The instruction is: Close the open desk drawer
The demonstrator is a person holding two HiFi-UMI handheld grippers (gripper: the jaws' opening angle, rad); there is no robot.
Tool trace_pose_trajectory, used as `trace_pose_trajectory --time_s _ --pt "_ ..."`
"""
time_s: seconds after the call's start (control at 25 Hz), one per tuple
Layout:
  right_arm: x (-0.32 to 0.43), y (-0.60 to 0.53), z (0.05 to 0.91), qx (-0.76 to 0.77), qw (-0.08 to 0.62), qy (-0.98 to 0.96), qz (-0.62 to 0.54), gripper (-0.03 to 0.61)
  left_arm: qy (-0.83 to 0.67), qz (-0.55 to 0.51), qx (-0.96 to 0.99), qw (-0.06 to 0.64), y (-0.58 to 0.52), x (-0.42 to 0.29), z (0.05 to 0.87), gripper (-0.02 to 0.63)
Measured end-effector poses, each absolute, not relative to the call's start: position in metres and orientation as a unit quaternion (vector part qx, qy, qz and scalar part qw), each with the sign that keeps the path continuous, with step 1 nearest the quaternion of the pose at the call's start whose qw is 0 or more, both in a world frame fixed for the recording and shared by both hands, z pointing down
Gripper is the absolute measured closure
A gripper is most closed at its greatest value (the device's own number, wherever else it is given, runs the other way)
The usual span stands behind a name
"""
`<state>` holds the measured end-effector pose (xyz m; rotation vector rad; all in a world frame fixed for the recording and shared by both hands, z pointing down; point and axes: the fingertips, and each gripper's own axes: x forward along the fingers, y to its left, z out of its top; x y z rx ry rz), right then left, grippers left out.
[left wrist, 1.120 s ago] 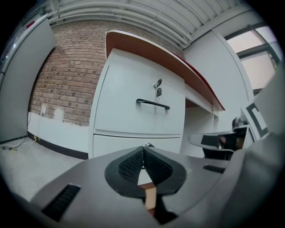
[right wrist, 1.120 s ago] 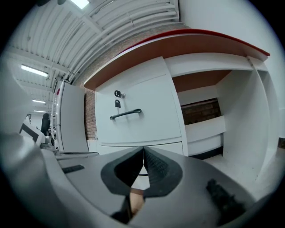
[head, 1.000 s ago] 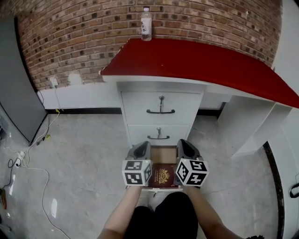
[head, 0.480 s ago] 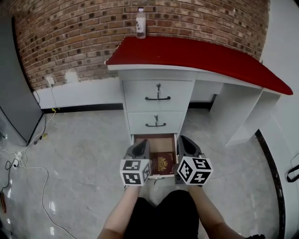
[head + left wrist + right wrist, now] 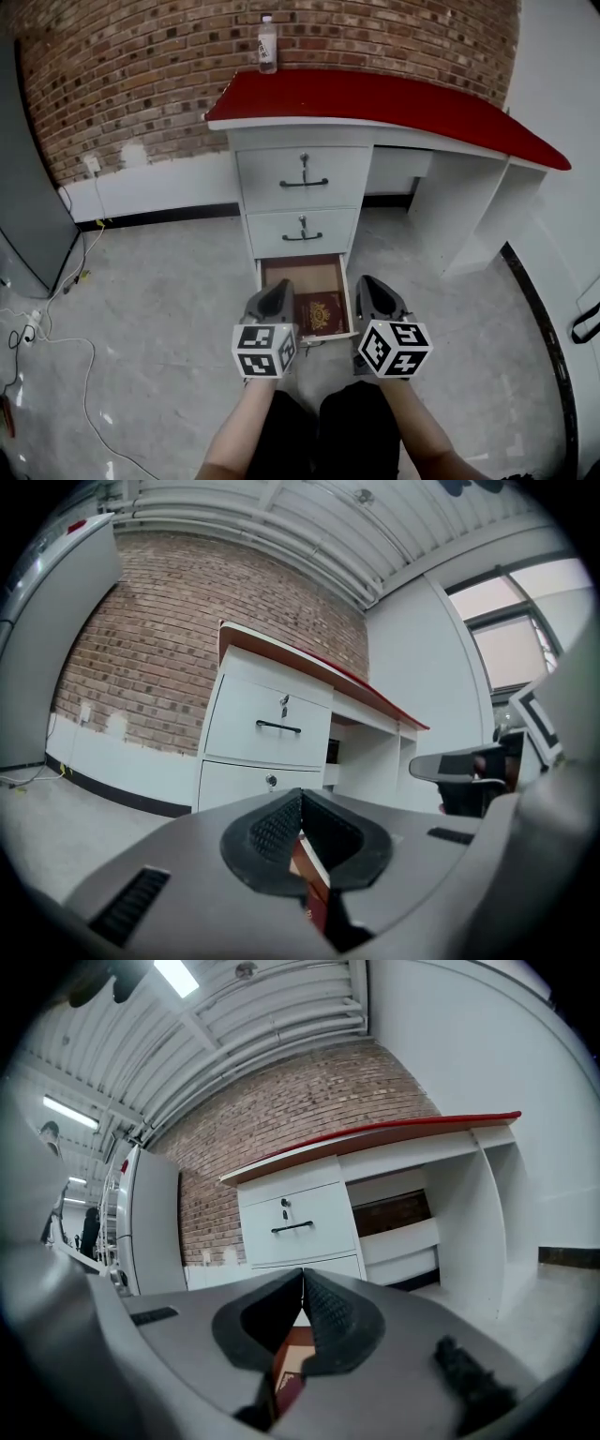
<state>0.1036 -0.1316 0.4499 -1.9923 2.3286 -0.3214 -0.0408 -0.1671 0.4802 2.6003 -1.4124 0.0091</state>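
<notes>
The white desk's bottom drawer (image 5: pixel 306 274) stands pulled out, with a dark red booklet (image 5: pixel 321 312) lying on its wooden floor. My left gripper (image 5: pixel 277 292) hovers at the drawer's front left corner and my right gripper (image 5: pixel 367 287) at its front right corner. Both point toward the desk, and neither holds anything. In the left gripper view the jaws (image 5: pixel 300 806) are pressed together, with the two upper drawers (image 5: pixel 269 727) beyond them. The right gripper (image 5: pixel 302 1281) is likewise shut, and a strip of the red booklet (image 5: pixel 284 1365) shows below its pads.
Two shut drawers with black handles (image 5: pixel 303 183) sit above the open one, under the red desktop (image 5: pixel 394 98). A water bottle (image 5: pixel 268 44) stands at the desk's back left. A grey cabinet (image 5: pixel 23 216) and floor cables (image 5: pixel 37 328) lie to the left, and a brick wall is behind.
The view has pulled back from the desk, so more of the open drawer shows. Both grippers now sit at its front corners instead of over it, and both are still shut.
</notes>
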Motion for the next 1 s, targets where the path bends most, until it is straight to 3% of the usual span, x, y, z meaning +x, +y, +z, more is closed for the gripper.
trace_pose_trajectory --time_s 1.0 --pt "0.11 -0.13 0.47 -0.638 0.013 0.763 -0.104 0.566 -0.468 0.02 0.881 0.065 -0.159 -0.031 0.496 0.604"
